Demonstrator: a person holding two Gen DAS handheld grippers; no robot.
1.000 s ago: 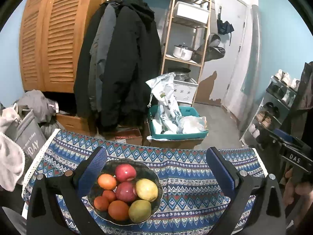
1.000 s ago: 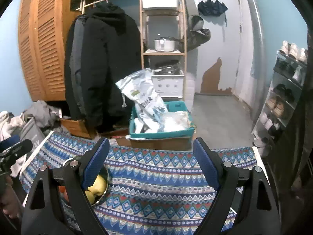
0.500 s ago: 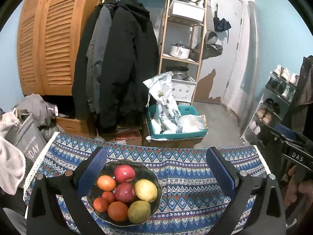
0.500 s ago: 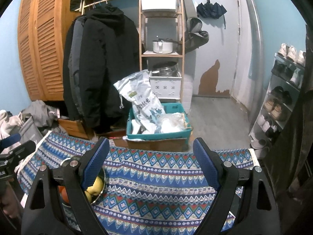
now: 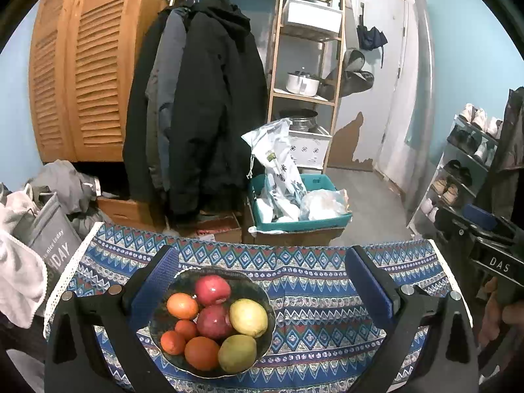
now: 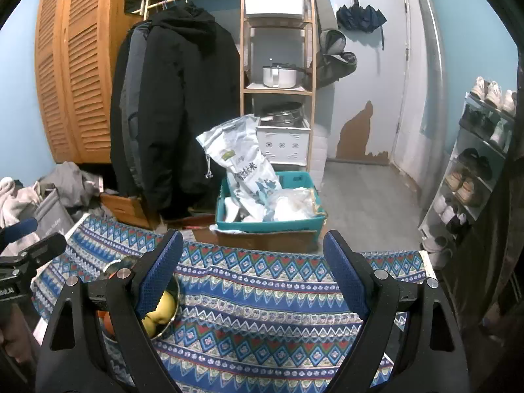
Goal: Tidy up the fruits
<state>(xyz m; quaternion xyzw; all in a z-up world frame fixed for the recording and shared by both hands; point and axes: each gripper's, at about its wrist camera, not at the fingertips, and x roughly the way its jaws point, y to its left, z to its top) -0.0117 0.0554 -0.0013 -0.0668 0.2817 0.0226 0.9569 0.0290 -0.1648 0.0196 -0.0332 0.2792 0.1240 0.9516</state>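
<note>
A dark bowl (image 5: pixel 262 298) sits on the blue patterned tablecloth (image 5: pixel 314 308), holding two red apples (image 5: pixel 212 290), several oranges (image 5: pixel 182 306) and two yellow-green fruits (image 5: pixel 249 317). My left gripper (image 5: pixel 262 263) hovers above the bowl, open, with nothing between its blue pads. In the right wrist view the bowl (image 6: pixel 173 308) peeks out behind the left finger, showing a yellow fruit (image 6: pixel 165 304). My right gripper (image 6: pixel 253 247) stands open over bare cloth to the right of the bowl. The right gripper's body (image 5: pixel 491 249) shows at the left wrist view's right edge.
Beyond the table's far edge a teal crate (image 6: pixel 271 219) with bags sits on a cardboard box. Dark coats (image 5: pixel 196 114) hang by a wooden shelf rack (image 5: pixel 304 65). A shoe rack (image 6: pixel 475 163) stands right; clothes and a grey bag (image 5: pixel 55 242) lie left.
Both views have shifted very slightly, with the room sitting a little higher in frame. Both grippers stay open and the fruit has not moved.
</note>
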